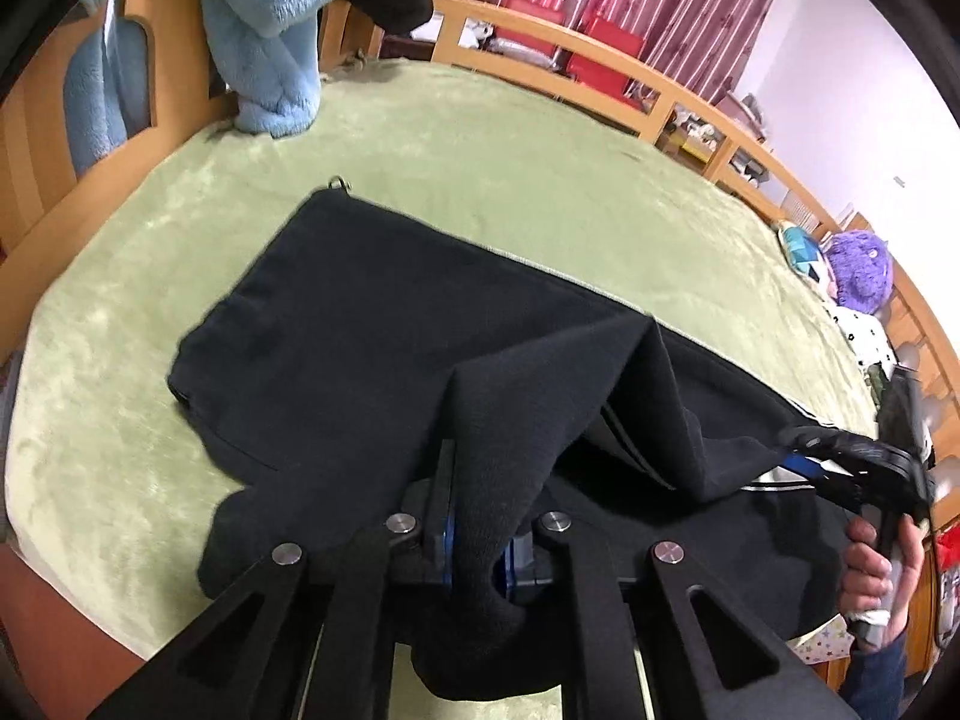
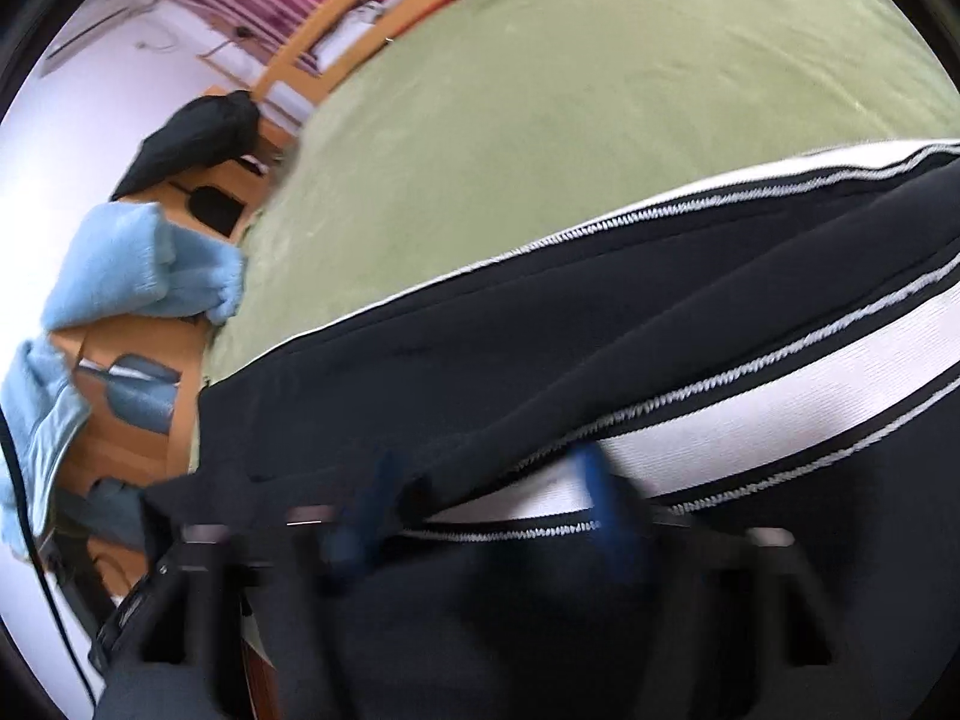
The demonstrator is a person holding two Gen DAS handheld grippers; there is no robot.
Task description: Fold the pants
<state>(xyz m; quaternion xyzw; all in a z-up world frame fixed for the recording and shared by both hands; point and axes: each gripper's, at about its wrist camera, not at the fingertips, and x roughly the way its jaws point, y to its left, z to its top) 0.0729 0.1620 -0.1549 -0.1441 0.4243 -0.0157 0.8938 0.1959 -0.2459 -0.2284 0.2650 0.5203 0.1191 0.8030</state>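
Pants point(image 1: 372, 324), black with a white side stripe point(image 2: 750, 402), lie spread across the green blanket point(image 1: 480, 144) on the wooden-railed bed point(image 1: 600, 54), near edge lifted into a raised fold. Your left gripper point(image 1: 477, 534) is clenched on that lifted black fabric, which bunches between its fingers. Your right gripper point(image 2: 480, 516), blurred in its own view, pinches the striped seam, with your right hand point(image 1: 879, 570) around its handle.
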